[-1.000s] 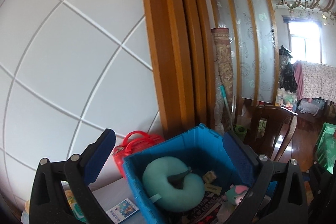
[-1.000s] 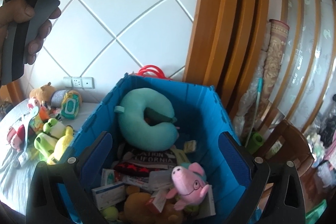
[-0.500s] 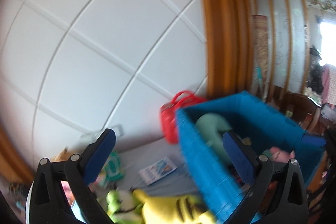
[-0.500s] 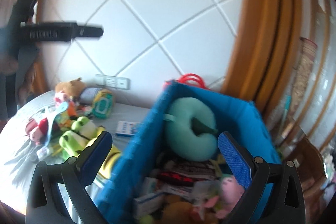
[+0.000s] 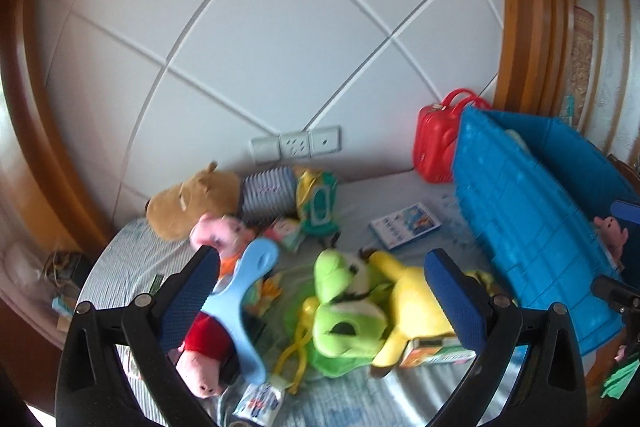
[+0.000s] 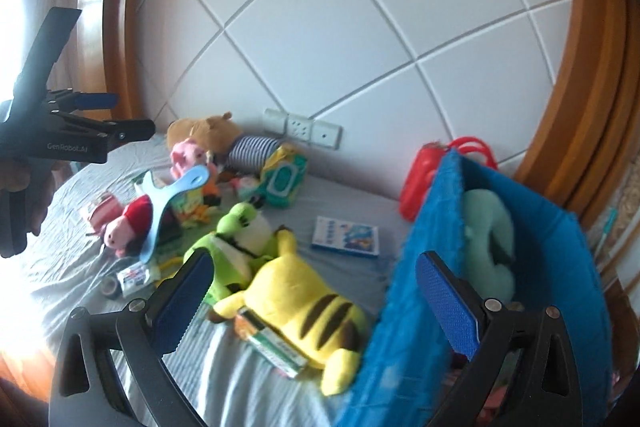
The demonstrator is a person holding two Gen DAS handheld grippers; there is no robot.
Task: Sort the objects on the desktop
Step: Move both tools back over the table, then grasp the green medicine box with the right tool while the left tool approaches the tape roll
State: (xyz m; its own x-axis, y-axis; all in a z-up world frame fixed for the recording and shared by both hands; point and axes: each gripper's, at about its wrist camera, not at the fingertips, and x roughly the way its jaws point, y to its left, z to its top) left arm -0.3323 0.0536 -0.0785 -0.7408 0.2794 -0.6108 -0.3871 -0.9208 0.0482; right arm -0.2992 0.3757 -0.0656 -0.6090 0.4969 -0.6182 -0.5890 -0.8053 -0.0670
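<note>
The left gripper [image 5: 320,291], jaws apart and empty, hangs right over the green plush [image 5: 344,311] — nearer than the right gripper [image 6: 312,303], also apart. The yellow plush [image 6: 304,303] lies lengthwise toward the bin [image 6: 420,287].

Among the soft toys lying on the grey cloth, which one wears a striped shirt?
The brown plush bear near the wall sockets: its body has a blue-and-white striped shirt. The yellow plush has only dark stripes on its back.
</note>
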